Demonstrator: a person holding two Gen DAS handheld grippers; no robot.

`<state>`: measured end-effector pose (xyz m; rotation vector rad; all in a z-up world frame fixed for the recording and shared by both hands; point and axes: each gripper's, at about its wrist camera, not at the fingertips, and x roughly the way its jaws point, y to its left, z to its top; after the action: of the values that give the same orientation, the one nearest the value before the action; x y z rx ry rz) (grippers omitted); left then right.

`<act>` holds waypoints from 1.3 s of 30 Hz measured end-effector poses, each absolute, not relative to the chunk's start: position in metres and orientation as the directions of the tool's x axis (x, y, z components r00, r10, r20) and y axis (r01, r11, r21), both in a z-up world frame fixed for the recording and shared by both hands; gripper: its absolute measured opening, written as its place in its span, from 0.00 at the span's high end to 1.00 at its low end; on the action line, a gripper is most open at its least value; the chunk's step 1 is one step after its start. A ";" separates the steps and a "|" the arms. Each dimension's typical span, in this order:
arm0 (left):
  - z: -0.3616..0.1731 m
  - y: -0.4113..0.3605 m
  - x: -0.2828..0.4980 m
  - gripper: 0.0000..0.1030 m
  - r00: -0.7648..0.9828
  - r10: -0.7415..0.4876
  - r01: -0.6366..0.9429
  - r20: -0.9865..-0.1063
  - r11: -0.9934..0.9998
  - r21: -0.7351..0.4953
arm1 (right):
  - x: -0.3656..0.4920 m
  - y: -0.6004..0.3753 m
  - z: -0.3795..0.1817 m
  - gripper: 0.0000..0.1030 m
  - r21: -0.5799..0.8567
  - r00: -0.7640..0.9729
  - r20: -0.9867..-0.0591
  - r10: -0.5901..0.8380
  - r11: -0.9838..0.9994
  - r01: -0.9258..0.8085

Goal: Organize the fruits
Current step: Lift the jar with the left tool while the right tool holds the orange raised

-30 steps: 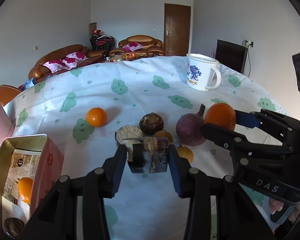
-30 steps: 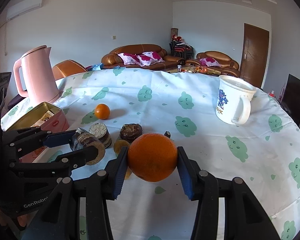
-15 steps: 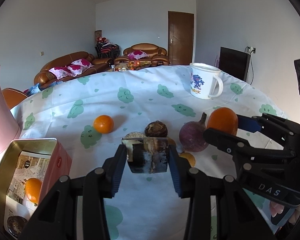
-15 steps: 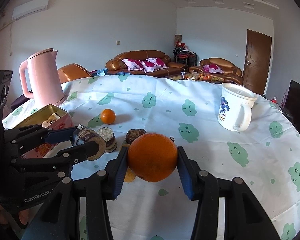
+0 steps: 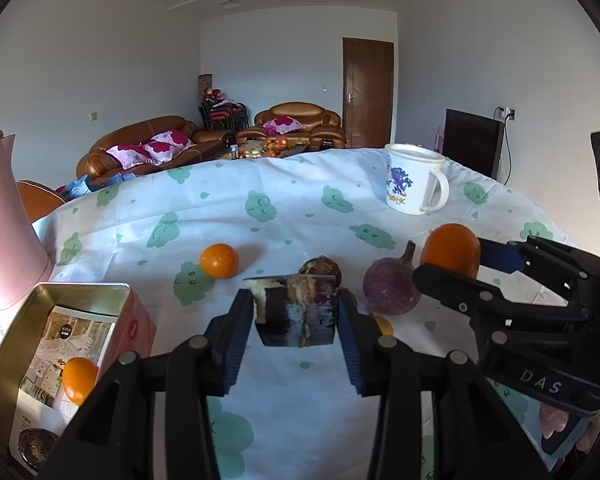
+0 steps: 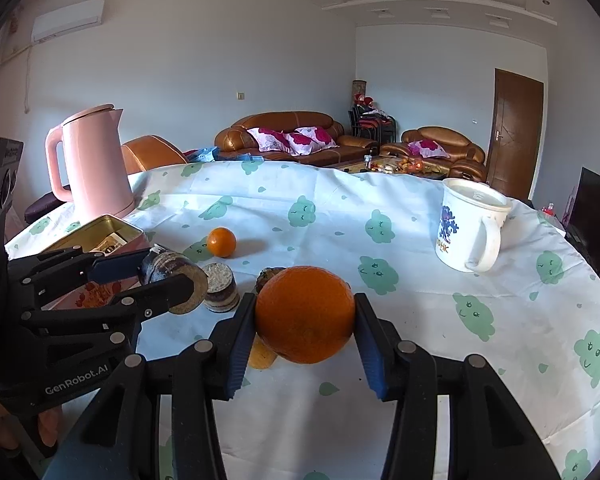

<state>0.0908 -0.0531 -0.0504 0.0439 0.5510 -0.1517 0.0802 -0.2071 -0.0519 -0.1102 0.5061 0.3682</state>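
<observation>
My left gripper (image 5: 296,318) is shut on a dark cut piece of fruit (image 5: 298,310) and holds it above the table. It also shows in the right wrist view (image 6: 172,276). My right gripper (image 6: 305,320) is shut on a big orange (image 6: 305,314), lifted off the table; the orange shows in the left wrist view too (image 5: 451,249). On the cloth lie a small orange (image 5: 219,260), a purple round fruit (image 5: 392,290), a dark brown fruit (image 5: 320,268) and another cut piece (image 6: 219,287). An open pink tin (image 5: 60,360) at the left holds a small orange (image 5: 78,380).
A white mug (image 5: 414,184) stands at the far right of the table. A pink kettle (image 6: 90,160) stands at the far left behind the tin. The round table has a white cloth with green prints (image 5: 260,208). Sofas stand behind.
Both grippers have risen with their loads; the fruits on the table sit lower and further in view. The grips are unchanged.
</observation>
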 end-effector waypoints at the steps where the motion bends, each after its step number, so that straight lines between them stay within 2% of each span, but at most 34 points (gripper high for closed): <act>1: -0.050 -0.052 0.090 0.58 0.844 -0.131 0.155 -0.521 0.988 0.001 | 0.080 -0.207 -0.051 0.52 -0.013 0.812 -0.489 0.318 0.929 -0.371; 39: -0.040 -0.044 0.069 0.58 0.904 -0.107 0.115 -0.414 0.993 -0.006 | 0.064 -0.213 -0.044 0.52 -0.017 0.855 -0.402 0.329 0.931 -0.366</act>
<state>0.0687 -0.0442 -0.0399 0.0191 0.4265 -0.1149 0.0642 -0.2135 -0.0438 -0.0940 0.4053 0.3655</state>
